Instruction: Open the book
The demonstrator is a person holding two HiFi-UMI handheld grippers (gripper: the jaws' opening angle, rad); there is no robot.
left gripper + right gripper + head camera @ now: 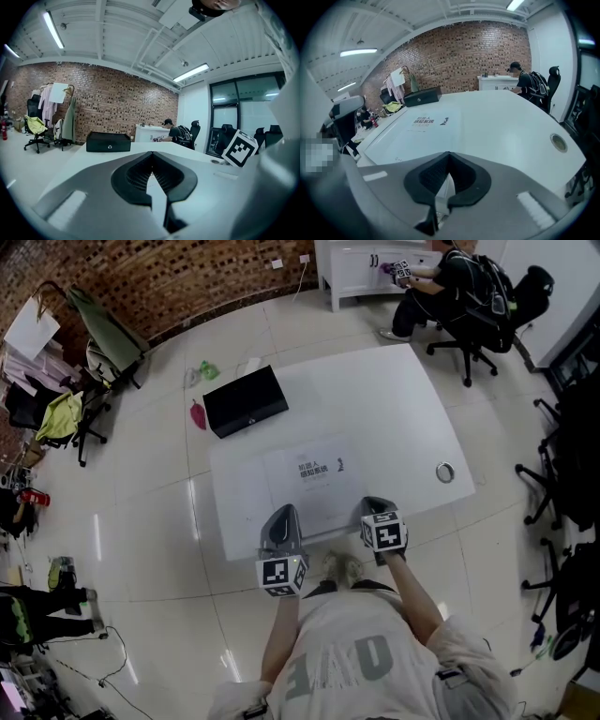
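White table (394,399): black box (246,401) at far left. Your L gripper (284,514), jaws together, sits at the near edge of the closed book (314,470), lying flat mid-table. Your R gripper (375,505), jaws also together, just beside its near right corner; grommet (444,472) further right

Bright ceiling strip lights (52,29); floor (159,549) glare; fisheye edges.

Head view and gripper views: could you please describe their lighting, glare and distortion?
Head view: even light, white book barely separates from table, glare streaks on floor. Left gripper view: fisheye, dark corners, blown-out ceiling lamp. Right gripper view: same fisheye and vignette.
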